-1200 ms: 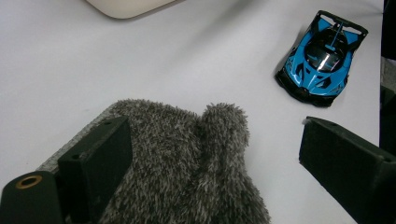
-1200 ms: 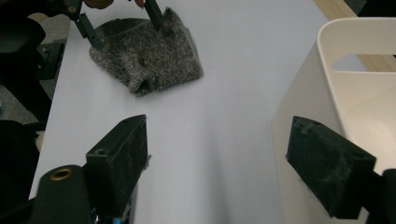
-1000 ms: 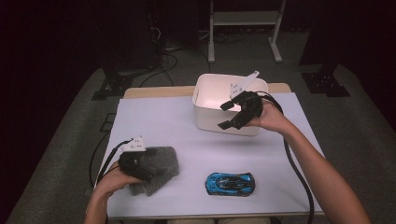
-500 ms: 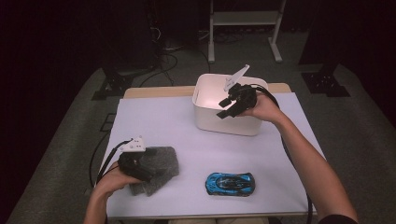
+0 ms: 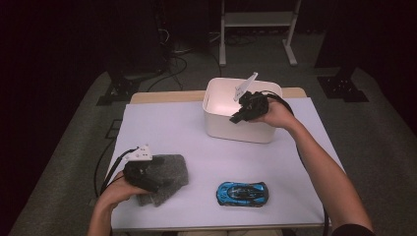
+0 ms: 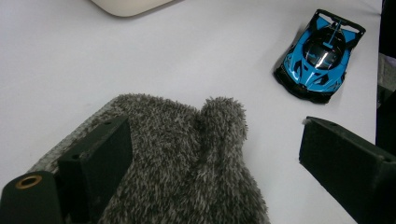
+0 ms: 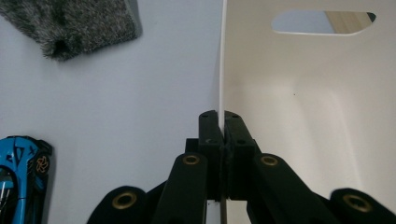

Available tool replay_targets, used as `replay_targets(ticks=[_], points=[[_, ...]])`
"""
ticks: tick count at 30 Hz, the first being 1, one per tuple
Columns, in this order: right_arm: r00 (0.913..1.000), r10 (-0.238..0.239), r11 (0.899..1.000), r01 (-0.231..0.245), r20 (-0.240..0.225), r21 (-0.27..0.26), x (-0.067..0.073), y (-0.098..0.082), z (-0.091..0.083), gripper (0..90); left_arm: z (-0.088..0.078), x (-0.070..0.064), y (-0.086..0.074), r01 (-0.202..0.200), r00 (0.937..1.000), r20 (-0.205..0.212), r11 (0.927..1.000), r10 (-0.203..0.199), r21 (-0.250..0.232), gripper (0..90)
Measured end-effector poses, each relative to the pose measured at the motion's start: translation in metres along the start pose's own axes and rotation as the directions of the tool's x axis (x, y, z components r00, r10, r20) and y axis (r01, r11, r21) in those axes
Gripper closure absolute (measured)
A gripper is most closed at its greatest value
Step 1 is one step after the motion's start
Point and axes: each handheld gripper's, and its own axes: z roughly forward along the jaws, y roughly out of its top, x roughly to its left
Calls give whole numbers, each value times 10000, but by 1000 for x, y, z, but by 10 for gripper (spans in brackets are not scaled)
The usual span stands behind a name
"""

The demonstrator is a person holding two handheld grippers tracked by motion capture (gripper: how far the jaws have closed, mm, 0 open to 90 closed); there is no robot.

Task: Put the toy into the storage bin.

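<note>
A white plastic bin (image 5: 241,132) stands at the back of the table. My right gripper (image 5: 240,116) hangs over its near rim; the jaws have just been closing and are now shut on the thin wall. In the right gripper view the wall edge (image 7: 222,56) runs up from between the pressed pads of the right gripper (image 7: 219,119). A grey fuzzy mitten (image 5: 172,169) lies at the front left. My left gripper (image 5: 156,181) rests over it, open, its jaws wide apart on either side of the mitten (image 6: 187,158). A blue toy car (image 5: 242,193) sits at the front centre.
The white table cover (image 5: 162,128) ends a little in front of the car and mitten. The bin's inside (image 7: 303,107) holds nothing, and a handle slot (image 7: 322,22) cuts its far wall. A cable trails off the table's left side.
My right gripper has come down and a little left onto the bin's near rim, and its jaws have shut on the wall. The left hand, mitten and car have stayed put.
</note>
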Motion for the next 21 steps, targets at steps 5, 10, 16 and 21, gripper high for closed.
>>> replay_targets(ticks=[5,10,16,21], points=[[9995,-172,9998,173,-281,66,3,0,-2,865,-2,-1,-2,38,10000,-35,10000,-38,9,93],[9977,-330,9993,339,-586,145,12,2,-2,865,-3,-1,-3,29,10000,-76,10000,-29,57,93],[9951,-537,9985,546,-830,82,28,4,-1,864,-3,-2,-3,29,10000,-70,10000,-28,55,93],[9929,-696,9976,692,-970,-73,41,2,-2,864,-3,-2,-2,-48,10000,-76,10000,49,67,93]])
